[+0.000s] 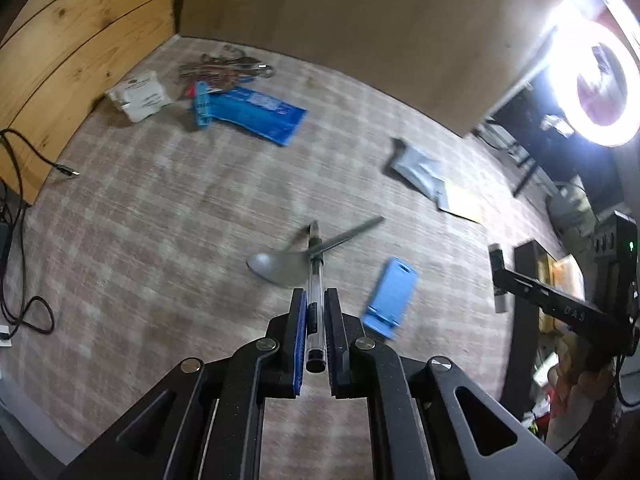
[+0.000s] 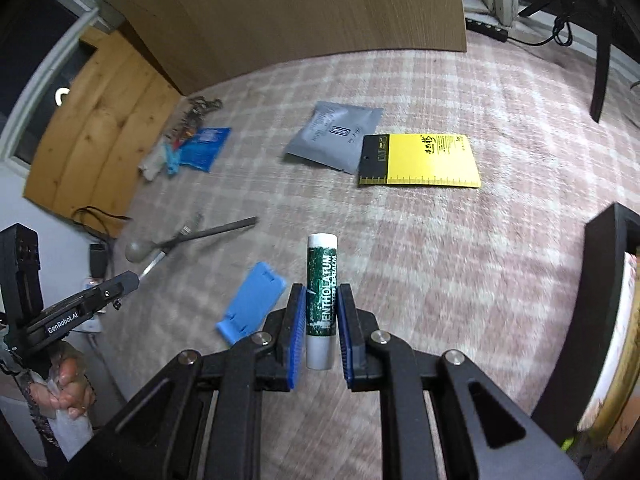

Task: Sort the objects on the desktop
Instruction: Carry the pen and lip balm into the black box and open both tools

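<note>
My left gripper (image 1: 316, 296) is shut on a clear pen (image 1: 315, 276) that sticks out forward between the blue pads, above the checked cloth. Under it lie a grey spoon (image 1: 280, 266) and a blue phone stand (image 1: 390, 298). My right gripper (image 2: 322, 292) is shut on a green and white lip balm stick (image 2: 322, 280), held lengthwise between its pads. In the right wrist view the left gripper (image 2: 130, 280) is at the left with the pen (image 2: 154, 262), over the spoon (image 2: 138, 250); the phone stand (image 2: 252, 304) lies between the two grippers.
A grey pouch (image 2: 334, 136) and a yellow card (image 2: 428, 156) lie further back. A blue packet (image 1: 256, 114), white tissue pack (image 1: 138, 96) and keys (image 1: 224, 68) sit near the wooden boards. A cable (image 1: 36, 156) is at the left, a dark box (image 2: 604, 300) at the right.
</note>
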Available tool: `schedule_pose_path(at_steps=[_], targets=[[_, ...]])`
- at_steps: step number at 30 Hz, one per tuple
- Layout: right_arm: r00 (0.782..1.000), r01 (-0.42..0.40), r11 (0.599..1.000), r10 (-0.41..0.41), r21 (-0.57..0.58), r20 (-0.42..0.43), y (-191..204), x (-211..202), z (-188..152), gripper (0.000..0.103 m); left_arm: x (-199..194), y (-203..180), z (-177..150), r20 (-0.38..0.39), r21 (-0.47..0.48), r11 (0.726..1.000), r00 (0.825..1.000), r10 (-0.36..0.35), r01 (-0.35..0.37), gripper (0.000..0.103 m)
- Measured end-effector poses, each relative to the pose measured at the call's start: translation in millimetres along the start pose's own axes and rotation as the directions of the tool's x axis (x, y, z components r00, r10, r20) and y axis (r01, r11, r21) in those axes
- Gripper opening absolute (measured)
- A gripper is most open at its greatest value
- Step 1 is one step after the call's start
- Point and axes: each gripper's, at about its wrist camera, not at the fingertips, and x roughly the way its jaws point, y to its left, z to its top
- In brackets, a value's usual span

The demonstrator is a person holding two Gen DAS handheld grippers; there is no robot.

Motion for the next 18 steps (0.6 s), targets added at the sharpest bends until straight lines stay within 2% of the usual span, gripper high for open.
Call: schedule_pose_path(at_steps=[2,6,10,12,13,15,18], targets=[[1.0,-0.009,1.0,0.009,0.0,0.011,0,-9,-5,0.016,4,-11,-7,-0.007,0.027,1.0,1.0,0.011,-0.011,0.008],[1.0,-0.019,1.0,0.019,0.008,0.017,-4,-23,-21,0.016,20,-24,-30,-0.042,0.106,0.991,0.996,0.083,-0.078,0.008],[1.0,-0.019,1.0,0.018,0.024,0.005,-9,-26,-40,0.016,53,-27,-46,-0.106,0.164,0.975,0.98,0.166,-0.148,0.008],[1.0,-0.016,0.999,0.016,0.035,-0.001,-14,-26,-48,0.016,65,-27,-46,-0.119,0.179,0.969,0.974,0.194,-0.172,0.009],[1.0,-0.015,0.999,0.015,0.041,-0.002,-16,-28,-53,0.016,66,-28,-44,-0.102,0.188,0.965,0.974,0.204,-0.183,0.01],[1.0,-0.016,0.999,0.016,0.048,-0.002,-18,-32,-59,0.016,71,-30,-36,-0.102,0.191,0.958,0.966,0.236,-0.214,0.017],[1.0,-0.018,0.998,0.018,0.055,0.007,-19,-39,-65,0.016,77,-34,-27,-0.09,0.214,0.95,0.963,0.253,-0.23,0.008]])
